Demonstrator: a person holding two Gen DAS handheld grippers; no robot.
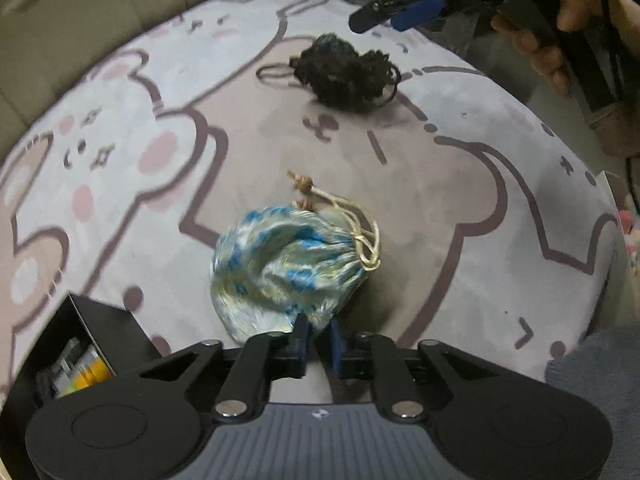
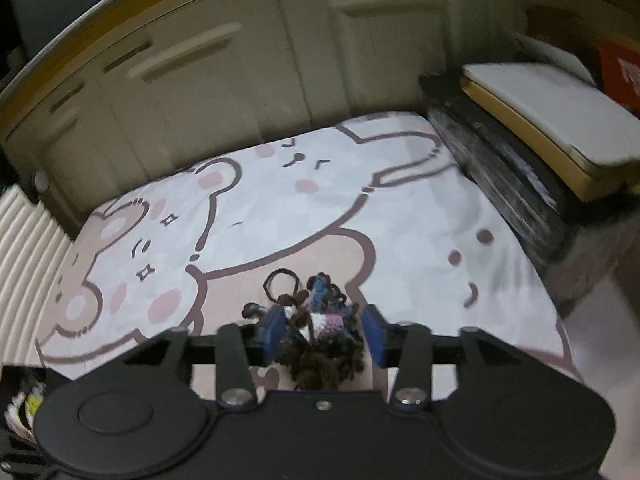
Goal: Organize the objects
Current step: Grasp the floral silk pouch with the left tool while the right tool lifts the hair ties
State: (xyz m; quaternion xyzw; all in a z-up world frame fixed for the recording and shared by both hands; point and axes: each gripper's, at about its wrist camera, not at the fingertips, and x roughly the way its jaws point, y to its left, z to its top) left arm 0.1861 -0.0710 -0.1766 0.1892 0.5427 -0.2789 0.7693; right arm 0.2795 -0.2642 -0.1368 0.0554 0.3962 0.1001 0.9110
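A blue-and-cream drawstring pouch (image 1: 292,264) is seen dead centre on the cartoon bear mat (image 1: 120,152), its bottom edge sitting between the barely parted fingers of the left gripper (image 1: 318,344). A dark crocheted bundle (image 1: 346,74) is spotted at 12 o'clock, the right gripper (image 1: 400,14) at 1, a black box (image 1: 80,344) at 8

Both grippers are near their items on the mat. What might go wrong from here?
1. The yarn bundle lies loose under the open right gripper; its stray loop may snag a finger.
2. Only an edge of the pouch lies at the left gripper, so a pinch may slip, and its cord trails free.
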